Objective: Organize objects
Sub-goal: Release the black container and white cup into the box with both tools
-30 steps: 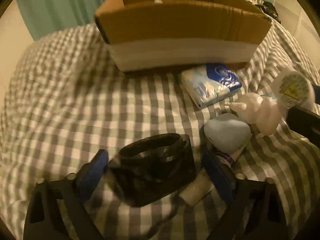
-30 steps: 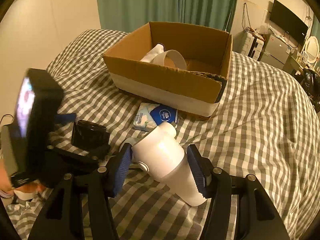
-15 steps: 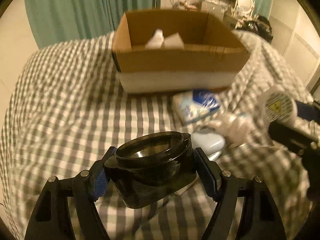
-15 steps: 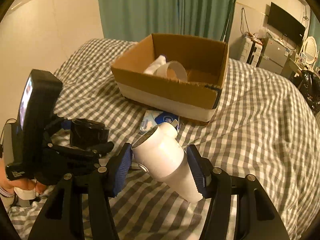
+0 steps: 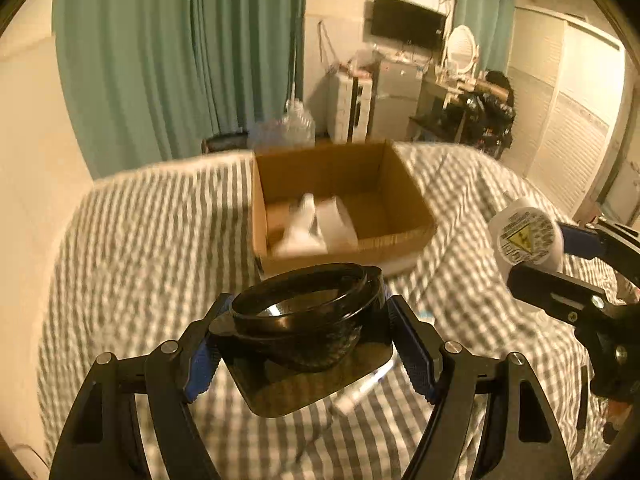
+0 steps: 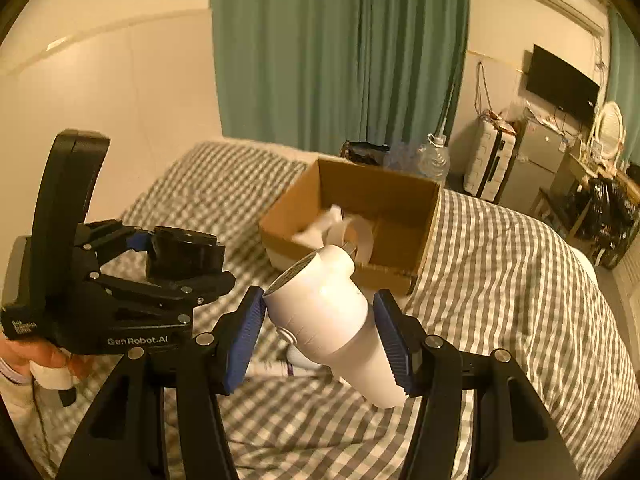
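My left gripper (image 5: 308,340) is shut on a black square jar (image 5: 304,332) with a round open mouth and holds it above the bed; the jar also shows in the right wrist view (image 6: 184,254). My right gripper (image 6: 320,328) is shut on a white bottle-shaped device (image 6: 332,320), lifted off the bed; its labelled end shows in the left wrist view (image 5: 526,238). An open cardboard box (image 5: 404,184) stands ahead on the checked bed, also in the right wrist view (image 6: 424,216), with white items (image 5: 316,224) inside.
The grey checked bedspread (image 6: 500,280) spreads around the box. A small white object (image 5: 356,396) lies on the bed under the jar. Green curtains (image 6: 340,52), a water bottle (image 6: 434,160), a suitcase and a dresser stand beyond the bed.
Both grippers have risen off the bed with their objects and now look down into the box from higher up. The tissue pack has dropped out of view.
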